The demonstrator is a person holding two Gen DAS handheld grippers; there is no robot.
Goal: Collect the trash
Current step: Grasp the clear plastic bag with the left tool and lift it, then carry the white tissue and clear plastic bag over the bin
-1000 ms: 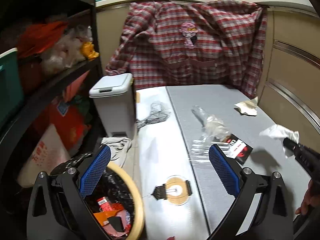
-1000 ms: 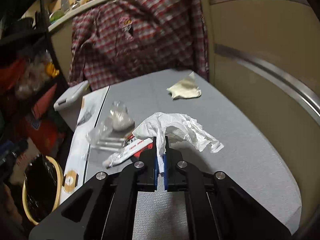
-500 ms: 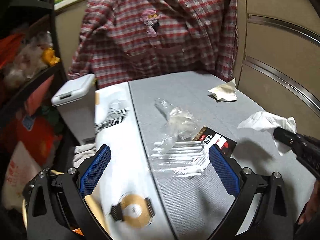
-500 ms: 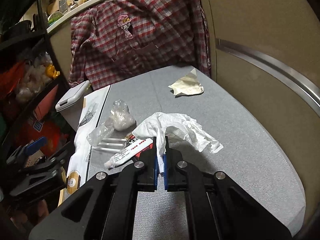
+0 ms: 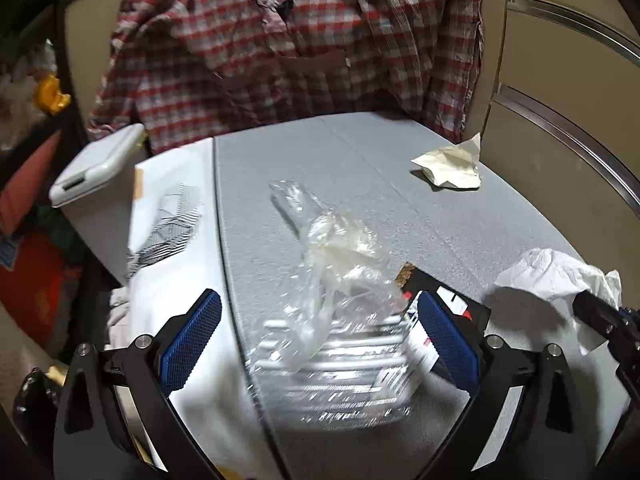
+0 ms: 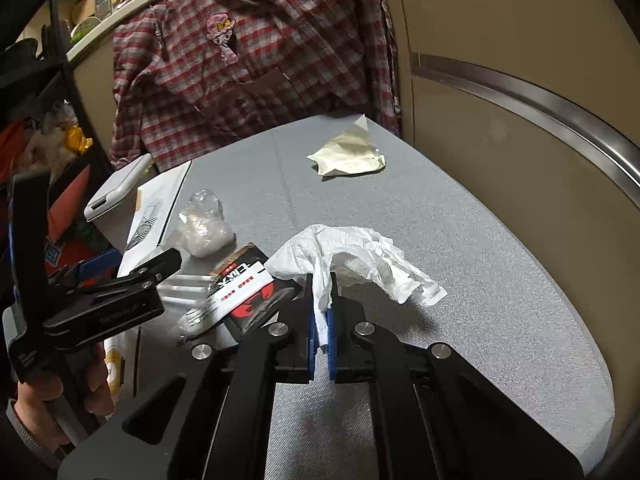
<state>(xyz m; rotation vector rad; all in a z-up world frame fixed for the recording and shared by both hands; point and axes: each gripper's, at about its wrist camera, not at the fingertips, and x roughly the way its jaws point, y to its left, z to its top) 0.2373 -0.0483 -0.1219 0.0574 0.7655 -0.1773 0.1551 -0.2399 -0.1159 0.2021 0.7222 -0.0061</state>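
The right tool point(image 6: 321, 312) is clamped on a crumpled white tissue point(image 6: 360, 256), pinching a fold of it between its blue pads; most of the tissue droops forward onto the grey desk point(image 6: 460, 240), so it reads as gripped but barely lifted. Holding it by one bunched edge makes sense, since soft paper gives nothing firmer to grab.

The left tool point(image 5: 318, 344) hangs with its jaws wide apart over a crumpled clear plastic bag point(image 5: 336, 264), the pads point(image 5: 192, 340) on either side of it and not pressing. The bag lies on the desk, partly over a black, white and red packet point(image 5: 448, 304) with a shiny wrapper below it. That wide stance suits a bulky, springy thing, and I judge the bag to be the next pick.

A beige crumpled paper point(image 5: 450, 164) lies apart near the far corner, untouched. A white lidded bin point(image 5: 96, 172) stands off the desk's left edge, below a hanging plaid shirt point(image 5: 280, 52).

Compared with a second ago, the left tool has swung away from the basket on the floor and come in low over the desk, so the bag now fills the space between its pads. The right tool has scarcely shifted and its grip on the tissue is unchanged.
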